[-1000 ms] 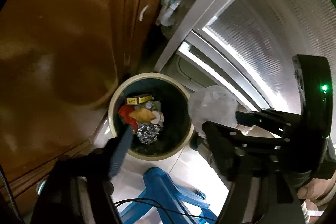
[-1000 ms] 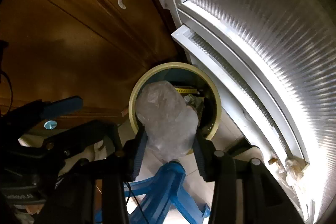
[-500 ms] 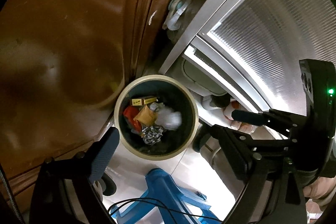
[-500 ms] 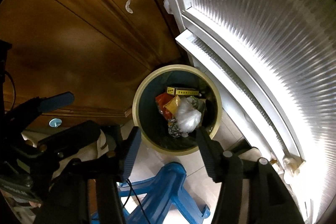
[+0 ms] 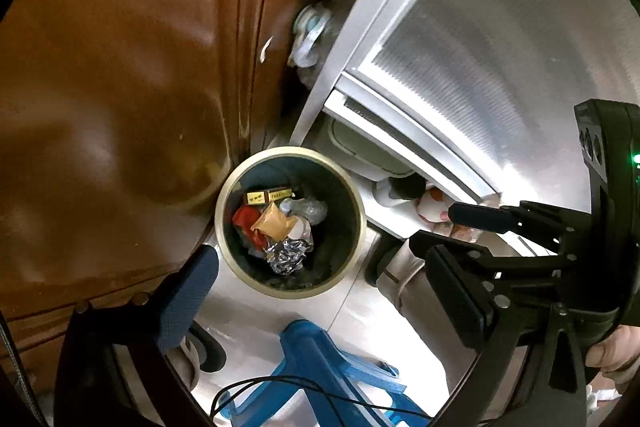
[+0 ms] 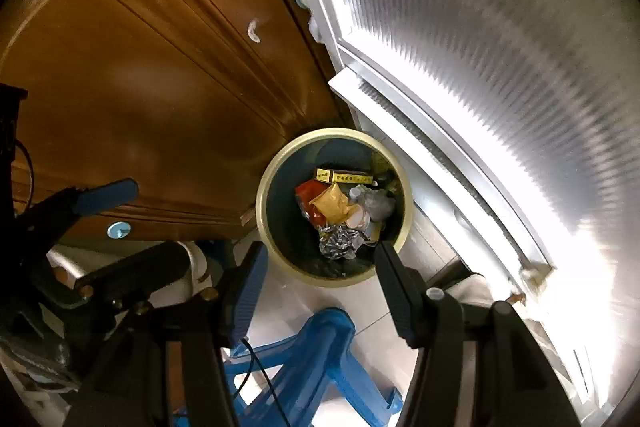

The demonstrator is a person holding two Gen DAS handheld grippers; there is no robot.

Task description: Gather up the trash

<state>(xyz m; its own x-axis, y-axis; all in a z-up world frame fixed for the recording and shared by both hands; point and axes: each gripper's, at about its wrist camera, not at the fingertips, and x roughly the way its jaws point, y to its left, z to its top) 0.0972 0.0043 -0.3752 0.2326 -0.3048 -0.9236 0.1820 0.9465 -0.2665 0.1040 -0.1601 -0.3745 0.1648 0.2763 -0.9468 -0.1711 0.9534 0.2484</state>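
Observation:
A round bin with a cream rim [image 5: 256, 281] [image 6: 264, 227] stands on the floor below both grippers. It holds trash: a crumpled clear plastic bag [image 5: 308, 209] [image 6: 378, 203], foil [image 5: 286, 257] [image 6: 338, 247], a tan packet [image 5: 274, 225] [image 6: 330, 205], a red wrapper and a yellow-labelled box. My right gripper [image 6: 320, 287] is open and empty above the bin's near rim; it also shows in the left wrist view [image 5: 442, 239]. My left gripper [image 5: 316, 299] is open and empty, left of the right one.
A brown wooden cabinet [image 5: 120, 87] [image 6: 140, 67] stands left of the bin. A ribbed glass sliding door with white frame [image 5: 480, 47] [image 6: 500, 67] runs on the right. A blue plastic stool [image 5: 320, 379] [image 6: 312, 359] and a black cable lie on the pale floor.
My right gripper opened and let go of the clear plastic bag, which fell into the bin. Both grippers have risen higher above the bin.

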